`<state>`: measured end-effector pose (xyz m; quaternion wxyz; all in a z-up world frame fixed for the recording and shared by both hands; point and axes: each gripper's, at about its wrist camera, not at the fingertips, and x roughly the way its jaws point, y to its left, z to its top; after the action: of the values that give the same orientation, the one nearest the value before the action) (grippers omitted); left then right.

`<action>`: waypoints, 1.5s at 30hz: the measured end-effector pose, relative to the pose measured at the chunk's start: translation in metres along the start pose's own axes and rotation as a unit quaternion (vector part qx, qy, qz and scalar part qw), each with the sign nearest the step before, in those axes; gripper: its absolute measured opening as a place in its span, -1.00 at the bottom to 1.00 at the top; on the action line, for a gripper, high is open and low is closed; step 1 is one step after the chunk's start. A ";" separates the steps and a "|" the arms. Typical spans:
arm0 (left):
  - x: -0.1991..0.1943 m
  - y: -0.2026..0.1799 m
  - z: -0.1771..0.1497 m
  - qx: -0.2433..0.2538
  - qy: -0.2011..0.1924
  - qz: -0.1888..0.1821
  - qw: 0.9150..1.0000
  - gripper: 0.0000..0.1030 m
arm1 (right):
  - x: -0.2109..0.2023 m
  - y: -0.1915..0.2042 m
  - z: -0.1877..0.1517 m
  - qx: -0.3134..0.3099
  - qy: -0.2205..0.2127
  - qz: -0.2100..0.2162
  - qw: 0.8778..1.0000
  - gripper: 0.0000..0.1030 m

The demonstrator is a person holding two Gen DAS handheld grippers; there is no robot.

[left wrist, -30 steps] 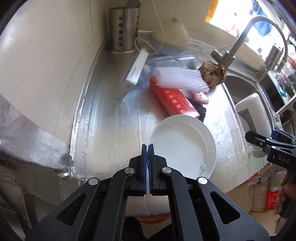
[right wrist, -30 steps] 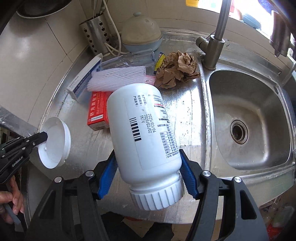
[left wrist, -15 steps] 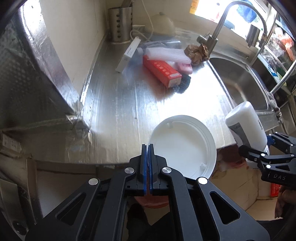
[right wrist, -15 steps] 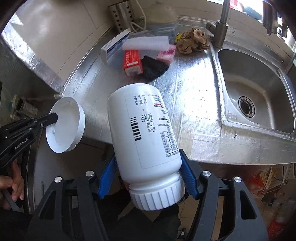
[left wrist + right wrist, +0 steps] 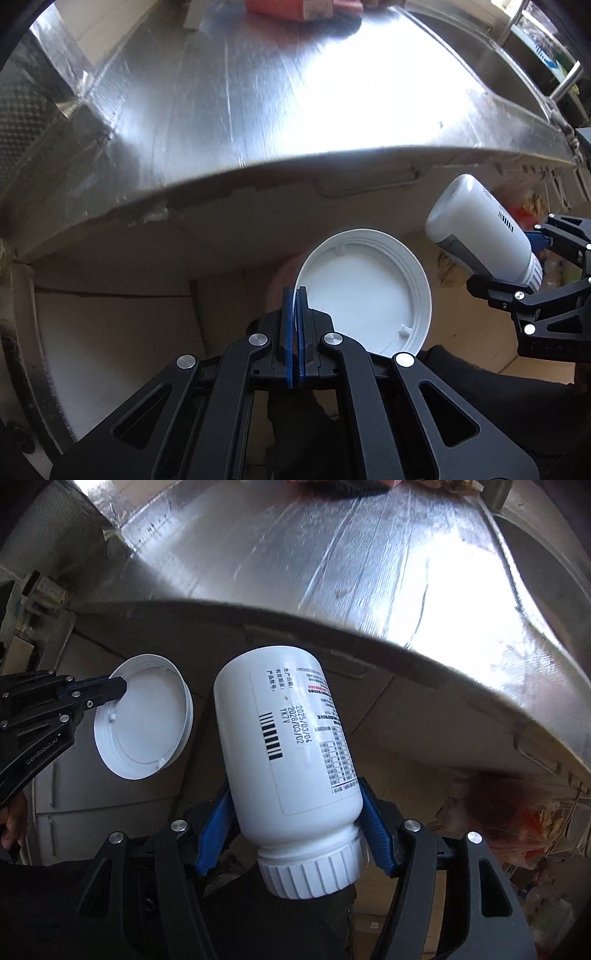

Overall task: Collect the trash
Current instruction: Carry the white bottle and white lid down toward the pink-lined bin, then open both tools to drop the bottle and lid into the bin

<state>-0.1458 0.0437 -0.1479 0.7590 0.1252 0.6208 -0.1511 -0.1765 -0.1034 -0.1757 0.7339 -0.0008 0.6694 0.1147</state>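
Observation:
My left gripper [image 5: 295,295] is shut on the rim of a round white plastic lid [image 5: 369,291], held below the front edge of the steel counter [image 5: 295,92]. The lid [image 5: 144,716] and the left gripper [image 5: 120,690] also show in the right wrist view. My right gripper [image 5: 295,827] is shut on a white plastic bottle [image 5: 291,760] with a barcode label and ribbed cap, tilted, also below the counter edge. The bottle [image 5: 484,240] shows at the right of the left wrist view, to the right of the lid.
A red box [image 5: 291,7] lies at the counter's far side. The sink rim [image 5: 535,535] is at the upper right. Cabinet fronts [image 5: 110,314] stand under the counter. An orange bag of rubbish [image 5: 517,830] sits low at the right.
Both grippers have drawn back from the counter and dropped below its front edge, still holding the lid and the bottle. The counter clutter has slid to the top of both views.

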 end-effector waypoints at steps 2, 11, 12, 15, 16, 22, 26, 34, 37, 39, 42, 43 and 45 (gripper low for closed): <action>0.022 -0.002 -0.005 0.007 0.020 0.001 1.000 -0.97 | 0.023 0.002 -0.005 -0.005 0.013 -0.005 1.000 0.23; 0.097 -0.006 -0.020 0.026 0.081 0.022 0.996 -0.97 | 0.087 0.004 -0.011 -0.010 0.047 -0.019 0.999 0.23; 0.101 -0.006 -0.021 0.026 0.085 0.023 0.996 -0.97 | 0.094 0.005 -0.011 -0.010 0.049 -0.023 0.998 0.23; 0.110 -0.005 -0.021 0.028 0.092 0.026 0.995 -0.97 | 0.114 0.005 -0.013 -0.011 0.063 -0.026 0.998 0.23; 0.112 -0.004 -0.021 0.028 0.093 0.026 0.995 -0.97 | 0.119 0.006 -0.013 -0.013 0.065 -0.026 0.997 0.23; 0.129 -0.005 -0.020 0.029 0.101 0.025 0.994 -0.96 | 0.132 0.013 -0.020 -0.016 0.070 -0.022 0.997 0.23; 0.141 -0.006 -0.019 0.025 0.113 0.024 0.993 -0.96 | 0.140 0.012 -0.018 -0.018 0.078 -0.021 0.997 0.23; 0.159 -0.007 -0.023 0.036 0.136 0.035 0.989 -0.41 | 0.160 0.019 -0.013 -0.023 0.100 -0.026 0.994 0.24; 0.162 -0.008 -0.023 0.035 0.136 0.033 0.990 -0.34 | 0.168 0.016 -0.008 -0.020 0.103 -0.023 0.994 0.24; 0.164 -0.008 -0.023 0.030 0.138 0.030 0.990 -0.33 | 0.171 0.012 -0.009 -0.022 0.103 -0.021 0.994 0.36; 0.167 -0.008 -0.023 0.029 0.140 0.030 0.989 -0.33 | 0.174 0.014 -0.009 -0.030 0.104 -0.020 0.994 0.55; 0.169 -0.007 -0.024 0.029 0.140 0.031 0.989 -0.32 | 0.176 0.015 -0.008 -0.032 0.105 -0.019 0.994 0.63; 0.168 -0.007 -0.023 0.029 0.139 0.033 0.989 -0.26 | 0.176 0.019 -0.007 -0.036 0.104 -0.020 0.994 0.70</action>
<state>-0.1383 0.0337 -0.3176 0.6658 0.1877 0.7112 -0.1254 -0.1730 -0.0565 -0.3470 0.6617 -0.0524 0.7378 0.1229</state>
